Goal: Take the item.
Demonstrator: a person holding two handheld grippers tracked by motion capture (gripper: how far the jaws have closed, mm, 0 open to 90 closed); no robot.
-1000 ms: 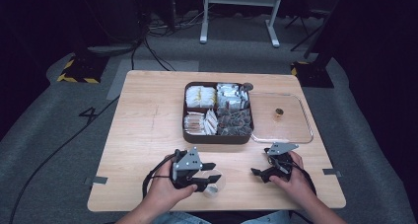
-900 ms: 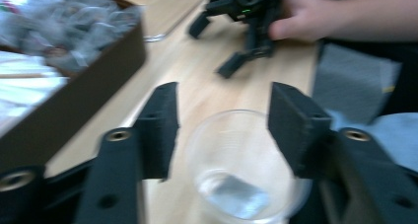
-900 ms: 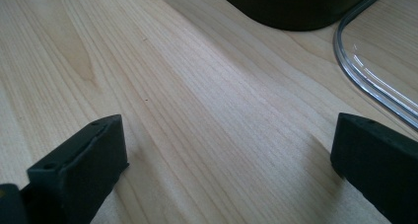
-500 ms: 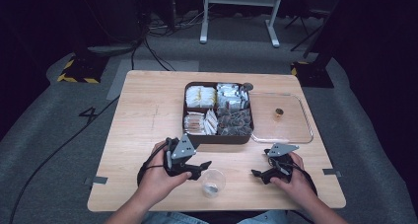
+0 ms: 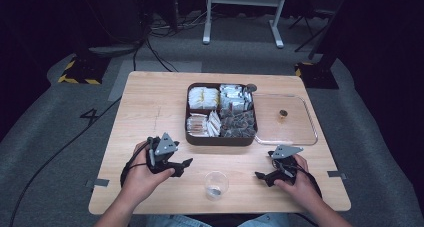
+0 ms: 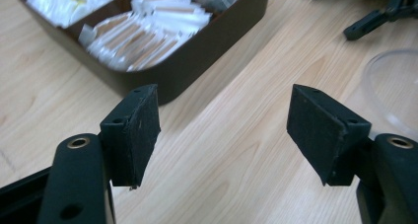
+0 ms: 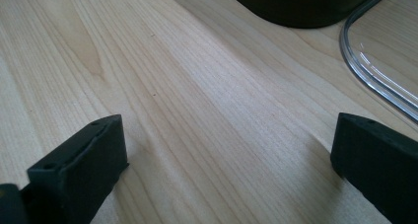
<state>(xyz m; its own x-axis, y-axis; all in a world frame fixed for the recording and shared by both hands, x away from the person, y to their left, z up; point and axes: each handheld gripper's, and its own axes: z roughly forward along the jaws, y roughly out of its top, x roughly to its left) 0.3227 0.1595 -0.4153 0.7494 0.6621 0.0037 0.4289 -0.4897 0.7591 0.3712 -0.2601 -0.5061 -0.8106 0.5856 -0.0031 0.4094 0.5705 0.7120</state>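
Now both grippers' fingers [image 6: 135, 130] gape wide over bare table [image 5: 150, 107], holding nothing.

Black left gripper [image 5: 181, 165] and right gripper [image 5: 264, 176], grey triangular top plates, black cables.

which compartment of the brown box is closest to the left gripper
The near-left compartment, holding pale paper-wrapped sticks. It sits at the box corner facing the left gripper; the other three lie farther back or right.

Pale wood-grain table [image 5: 150, 102] — a dark brown box [image 5: 221, 138] on it, white and tan packets [image 6: 148, 31] inside. Clear cup [image 5: 216, 183], clear lid [image 5: 300, 137] — black grippers, grey plates. Yellow-black hazard stripes [image 5: 75, 79] on the grey floor.
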